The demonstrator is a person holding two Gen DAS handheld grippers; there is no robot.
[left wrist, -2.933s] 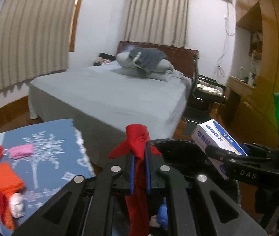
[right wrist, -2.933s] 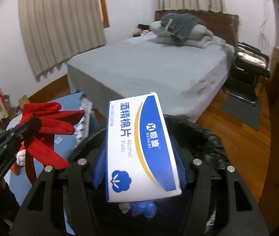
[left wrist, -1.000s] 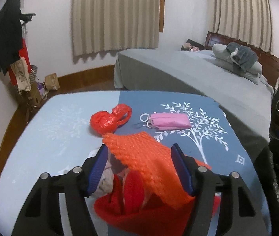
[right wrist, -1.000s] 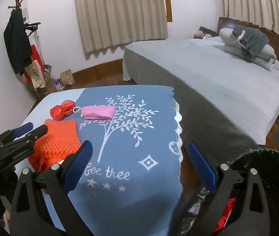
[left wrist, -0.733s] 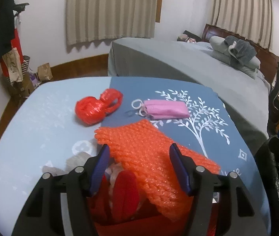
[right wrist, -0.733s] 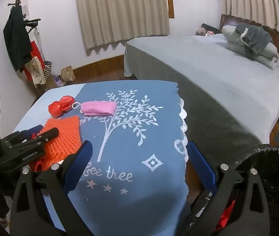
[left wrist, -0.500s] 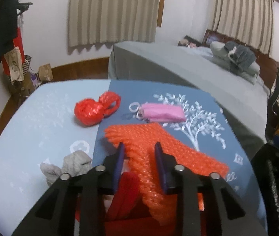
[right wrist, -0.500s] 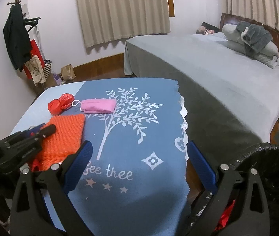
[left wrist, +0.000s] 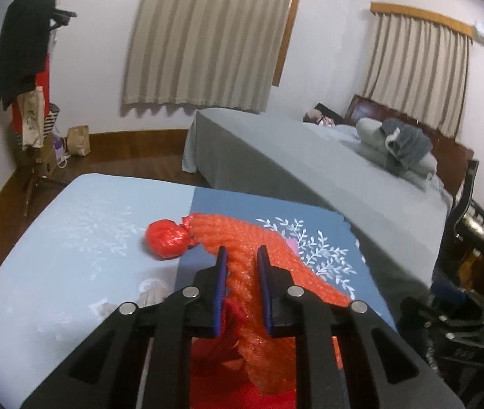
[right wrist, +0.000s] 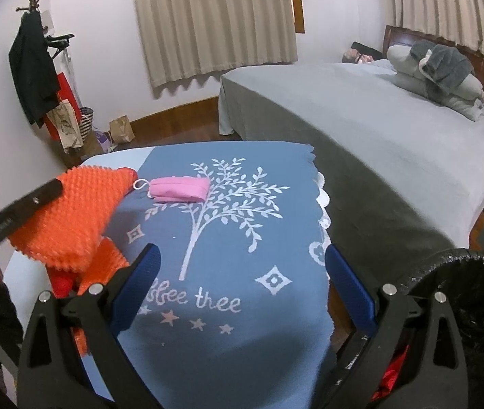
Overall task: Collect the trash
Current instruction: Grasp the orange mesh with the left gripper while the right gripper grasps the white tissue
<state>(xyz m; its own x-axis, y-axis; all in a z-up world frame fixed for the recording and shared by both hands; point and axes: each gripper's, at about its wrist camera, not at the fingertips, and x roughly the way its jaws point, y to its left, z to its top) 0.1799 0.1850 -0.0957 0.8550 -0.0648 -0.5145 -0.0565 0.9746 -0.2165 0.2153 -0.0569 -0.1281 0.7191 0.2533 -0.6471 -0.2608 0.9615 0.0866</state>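
Observation:
My left gripper [left wrist: 242,255] has its jaws closing on an orange foam net [left wrist: 310,281], which is pinched between the pads and lifted off the blue tablecloth [right wrist: 242,341]. In the right wrist view the net [right wrist: 71,218] hangs from the left gripper [right wrist: 51,189] above more red and orange scraps [right wrist: 61,281]. A red crumpled bag [left wrist: 166,242] lies just beyond the net. A pink mask [right wrist: 179,188] rests on the cloth's tree print. My right gripper [right wrist: 242,272] stands open over the cloth with nothing between its fingers.
A black trash bag [right wrist: 463,306] gapes at the table's right edge, with red scraps inside. A grey bed [right wrist: 378,129] runs behind the table. A coat rack [right wrist: 34,68] and paper bags stand at the far left wall. A chair [left wrist: 470,211] is at the right.
The left jaws narrowed onto the orange net and raised it off the table. Before that both grippers left the bin, where they held red scraps and a box. The right gripper stayed put.

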